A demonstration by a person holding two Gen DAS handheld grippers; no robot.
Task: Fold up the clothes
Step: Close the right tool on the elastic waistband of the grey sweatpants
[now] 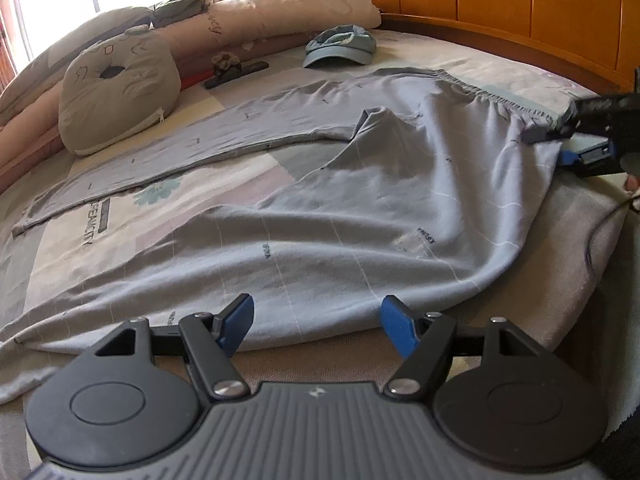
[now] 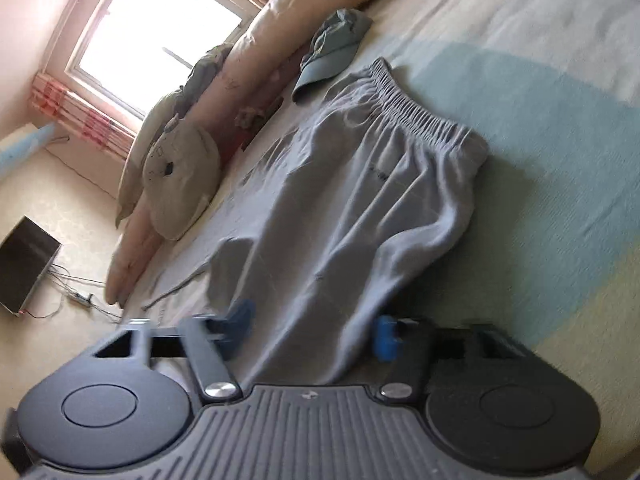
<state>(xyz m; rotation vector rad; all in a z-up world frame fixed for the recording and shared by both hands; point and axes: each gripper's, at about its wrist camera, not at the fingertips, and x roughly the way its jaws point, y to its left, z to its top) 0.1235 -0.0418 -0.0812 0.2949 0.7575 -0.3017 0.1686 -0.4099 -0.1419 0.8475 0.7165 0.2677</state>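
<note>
Grey trousers [image 1: 360,200] lie across the bed, with one leg stretched far left and the other running along the front edge. My left gripper [image 1: 318,320] hovers open just over that near leg, with nothing between its fingers. At the right, my right gripper [image 1: 560,144] sits at the trousers' hip below the elastic waistband [image 1: 492,98], where the cloth rises toward it. In the blurred right wrist view its fingers [image 2: 314,328] stand apart, with a raised fold of the trousers [image 2: 340,200] filling the gap. I see no pad pressing on it.
A blue cap [image 1: 340,46] lies beyond the waistband. A grey cushion [image 1: 120,92] and rolled bedding [image 1: 260,20] line the far side, and a wooden headboard [image 1: 500,8] stands at the right. The patterned sheet [image 1: 120,208] covers the bed. A dark panel [image 2: 24,264] and cables lie on the floor.
</note>
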